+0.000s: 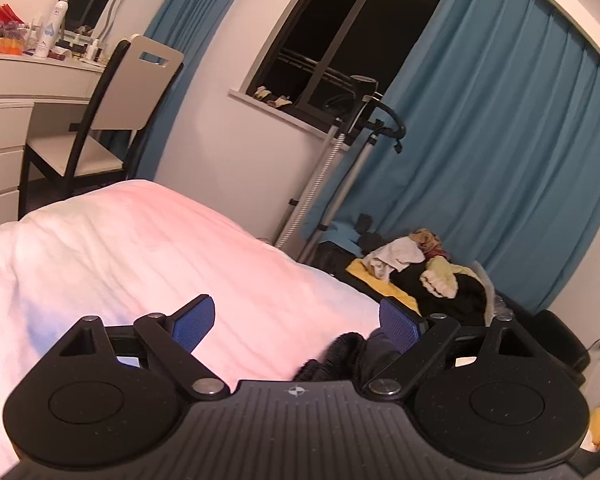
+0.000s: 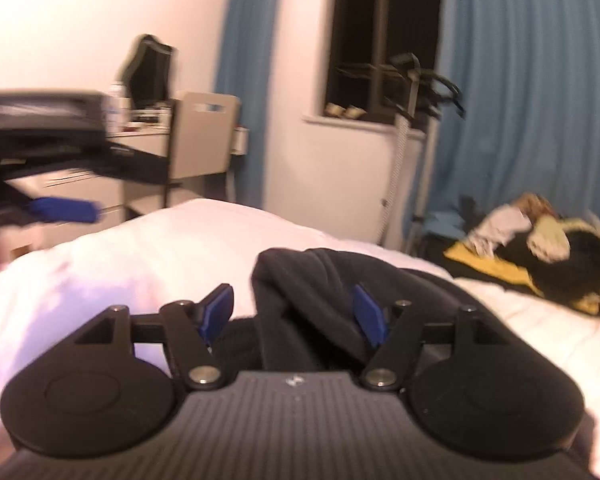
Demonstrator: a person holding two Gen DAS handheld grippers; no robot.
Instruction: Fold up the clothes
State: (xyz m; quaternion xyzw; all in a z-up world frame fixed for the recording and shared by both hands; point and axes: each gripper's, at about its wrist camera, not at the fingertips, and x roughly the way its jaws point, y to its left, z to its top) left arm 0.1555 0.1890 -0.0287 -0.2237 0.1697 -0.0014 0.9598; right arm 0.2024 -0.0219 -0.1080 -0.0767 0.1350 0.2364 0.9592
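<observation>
Fingers of both your left gripper [image 1: 296,324] and right gripper [image 2: 294,314] stand wide, so the dark garment [image 2: 312,280], unheld near the bed [image 2: 140,264] edge, could slump out of shape.

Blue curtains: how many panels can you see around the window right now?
2. One blue curtain hangs left of the dark window, behind the chair. The other blue curtain hangs right of it, behind the clothes pile. More may lie outside the frame.

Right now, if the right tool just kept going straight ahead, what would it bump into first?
Most likely the crumpled dark fabric garment, which lies on the white bed cover directly ahead of the right tool, between its open fingers. The blurred picture leaves depth unclear.
</observation>
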